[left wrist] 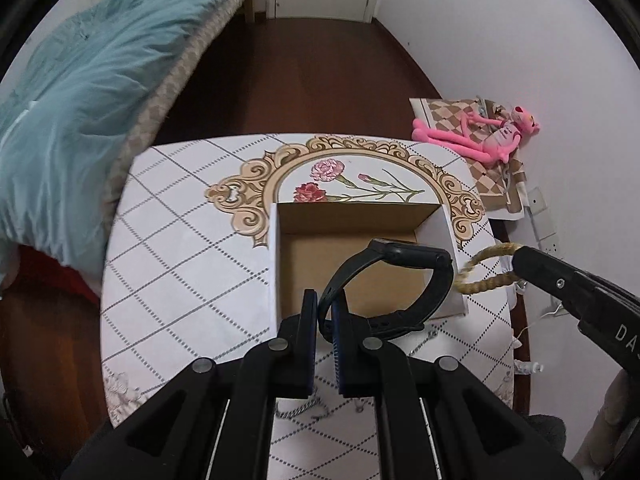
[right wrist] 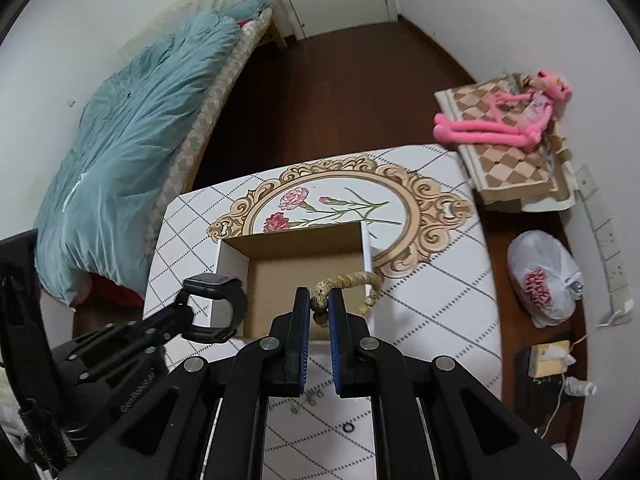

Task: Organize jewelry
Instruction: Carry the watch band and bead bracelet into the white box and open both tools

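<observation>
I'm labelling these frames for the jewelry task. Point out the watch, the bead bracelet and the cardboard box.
watch (left wrist: 404, 255): left wrist view, on its dark case.
bead bracelet (right wrist: 352, 279): right wrist view, on the upper arc of beads.
cardboard box (left wrist: 308, 264): left wrist view, on the bare brown floor inside.

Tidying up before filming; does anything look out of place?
On the table, no. Off it, a pink plush toy sprawls over stacked checkered boards, and a plastic bag sits on the floor.
</observation>
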